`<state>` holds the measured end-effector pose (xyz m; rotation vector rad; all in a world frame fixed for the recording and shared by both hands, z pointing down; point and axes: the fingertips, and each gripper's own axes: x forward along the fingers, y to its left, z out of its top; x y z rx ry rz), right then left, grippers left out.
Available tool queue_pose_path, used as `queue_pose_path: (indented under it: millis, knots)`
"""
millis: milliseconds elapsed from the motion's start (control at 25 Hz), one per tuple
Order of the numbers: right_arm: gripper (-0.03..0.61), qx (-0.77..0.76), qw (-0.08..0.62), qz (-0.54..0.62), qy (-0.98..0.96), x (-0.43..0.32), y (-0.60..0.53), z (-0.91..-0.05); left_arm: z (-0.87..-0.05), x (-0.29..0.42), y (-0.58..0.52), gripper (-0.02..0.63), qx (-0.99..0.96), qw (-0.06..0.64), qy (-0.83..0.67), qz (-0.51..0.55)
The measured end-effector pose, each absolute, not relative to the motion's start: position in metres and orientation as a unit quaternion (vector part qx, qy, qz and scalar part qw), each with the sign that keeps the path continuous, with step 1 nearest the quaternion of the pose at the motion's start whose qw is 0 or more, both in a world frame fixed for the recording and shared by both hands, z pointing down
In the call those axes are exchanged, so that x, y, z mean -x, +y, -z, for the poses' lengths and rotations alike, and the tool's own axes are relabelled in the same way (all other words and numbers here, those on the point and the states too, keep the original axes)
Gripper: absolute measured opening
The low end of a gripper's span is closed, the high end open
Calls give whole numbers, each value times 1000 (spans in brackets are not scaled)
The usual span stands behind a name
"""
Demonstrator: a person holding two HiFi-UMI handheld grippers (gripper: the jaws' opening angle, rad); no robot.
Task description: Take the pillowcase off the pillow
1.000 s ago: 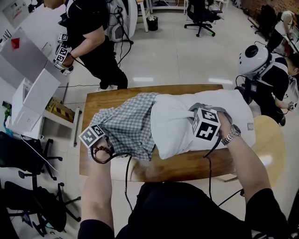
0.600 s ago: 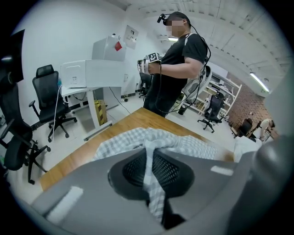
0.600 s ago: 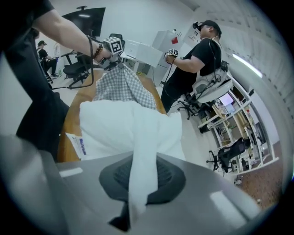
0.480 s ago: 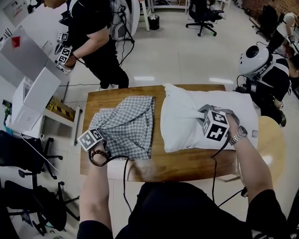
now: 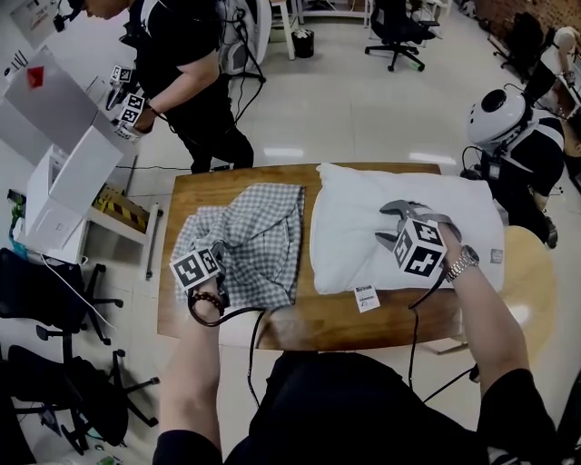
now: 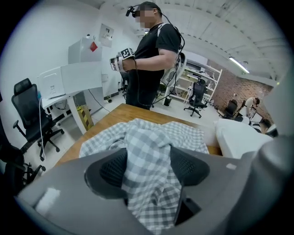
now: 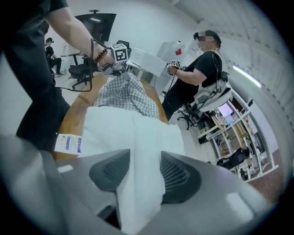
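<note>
A brown wooden bench (image 5: pixel 318 325) holds two soft things. The pillowcase (image 5: pixel 259 238) has grey and white checks. It lies in a crumpled heap on the left part of the bench. It is off the pillow (image 5: pixel 359 232). The pillow is white and lies flat on the right part of the bench, just beside the pillowcase. A small paper tag (image 5: pixel 367 298) hangs from the near edge of the pillow.

The left gripper (image 6: pixel 147 166) sits over the near left corner of the pillowcase. Its jaws are opening. A bunch of the checked cloth stands up between the two dark pads (image 6: pixel 112 169), and the cloth is loose.

The right gripper (image 7: pixel 138 173) sits on top of the pillow, near its middle. Its jaws are opening too. A fold of white pillow cloth pokes up between them.

The person's right wrist has a shiny watch (image 5: pixel 461 263). The left wrist has a bead bracelet (image 5: pixel 203 297).

Behind the bench, a person in black clothes (image 5: pixel 186 73) stands on the pale floor. A black office chair (image 5: pixel 399 27) is farther back.
</note>
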<state>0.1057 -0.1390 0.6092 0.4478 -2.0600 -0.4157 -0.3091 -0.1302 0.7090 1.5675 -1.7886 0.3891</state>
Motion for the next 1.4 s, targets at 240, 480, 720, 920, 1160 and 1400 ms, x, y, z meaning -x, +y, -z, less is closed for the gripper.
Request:
queue_pose_path:
  millis: [240, 480, 720, 920, 1160, 1400]
  knots:
    - [207, -198, 449, 180, -852, -120, -131, -577, -680, 283, -124, 333, -621, 323, -698, -151]
    - [207, -214, 416, 197, -862, -126, -107, -555, -655, 255, -101, 333, -639, 282, -699, -155]
    - [206, -239, 362, 198, -879, -125, -82, -537, -632, 210, -83, 330, -675, 237, -683, -149]
    - [204, -271, 318, 196, -887, -112, -70, -516, -598, 180, -69, 324, -710, 195, -660, -145]
    - [198, -309, 251, 183, -899, -91, -39, -497, -567, 150, -43, 305, -753, 127, -631, -140]
    - [136, -348, 202, 176, -898, -56, 15, -485, -536, 143, 4, 287, -793, 52, -594, -128]
